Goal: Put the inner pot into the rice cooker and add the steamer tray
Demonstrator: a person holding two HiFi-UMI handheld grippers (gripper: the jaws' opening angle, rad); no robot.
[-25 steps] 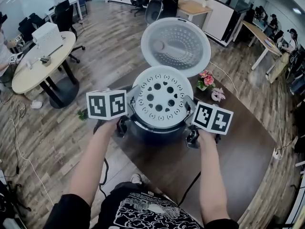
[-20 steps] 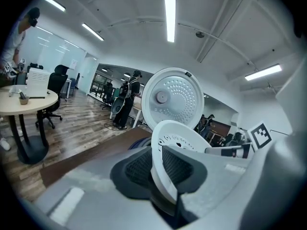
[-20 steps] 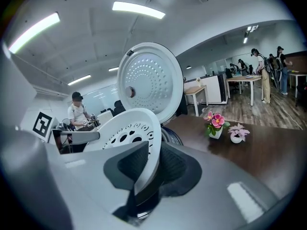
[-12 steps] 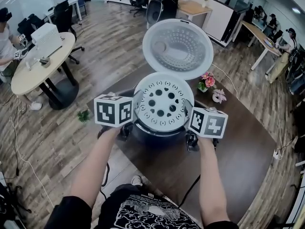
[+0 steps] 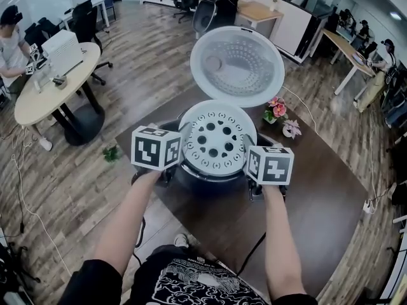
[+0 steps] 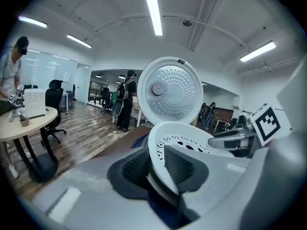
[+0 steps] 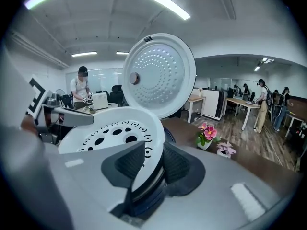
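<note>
Between opening left fingers (image 6: pixel 135 169), right fingers (image 7: pixel 175 165): steamer tray (image 5: pixel 217 138).

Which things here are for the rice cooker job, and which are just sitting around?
For the job: steamer tray, rice cooker, its open lid.
Just around: pink flowers, small plant on the floor, round table, office chair.

My feed is bright and even: long ceiling strips (image 6: pixel 153 13) light the room from above, and shadows are faint. The white steamer tray (image 5: pixel 217 138) reads pale without blowing out. Both gripper views bulge fisheye-style with black corners, and their nearest foreground goes soft. In the head view the wood floor (image 5: pixel 76 170) curves and darkens toward the edges.
</note>
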